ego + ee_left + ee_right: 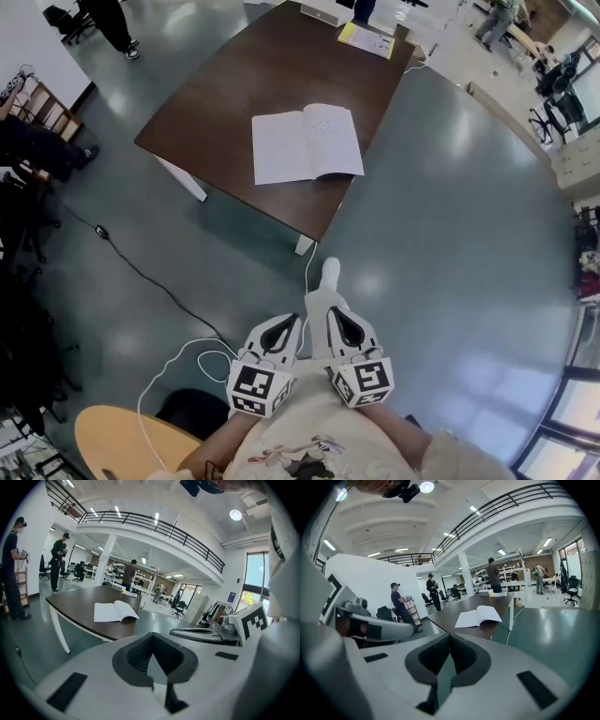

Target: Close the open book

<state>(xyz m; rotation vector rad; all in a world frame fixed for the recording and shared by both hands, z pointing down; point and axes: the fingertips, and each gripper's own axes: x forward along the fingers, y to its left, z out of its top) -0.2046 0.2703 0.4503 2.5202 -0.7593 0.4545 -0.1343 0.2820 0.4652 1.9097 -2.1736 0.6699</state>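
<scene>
Both grippers sit low in the centre of the head view, the left gripper and right gripper side by side, each with its jaws pressed together on nothing. They are well apart from the book, which lies open and flat in the upper centre, on the table near its lower right edge.

A shut tip that pushes a page instead of getting under it could slide the book toward that edge, or crease a sheet. A white cable trails across the floor on the way and could snag.

The spread's long axis runs left to right across the frame, slightly tilted. The spine runs roughly up and down. The right half seems to arch higher, though that is hard to judge from here.
</scene>
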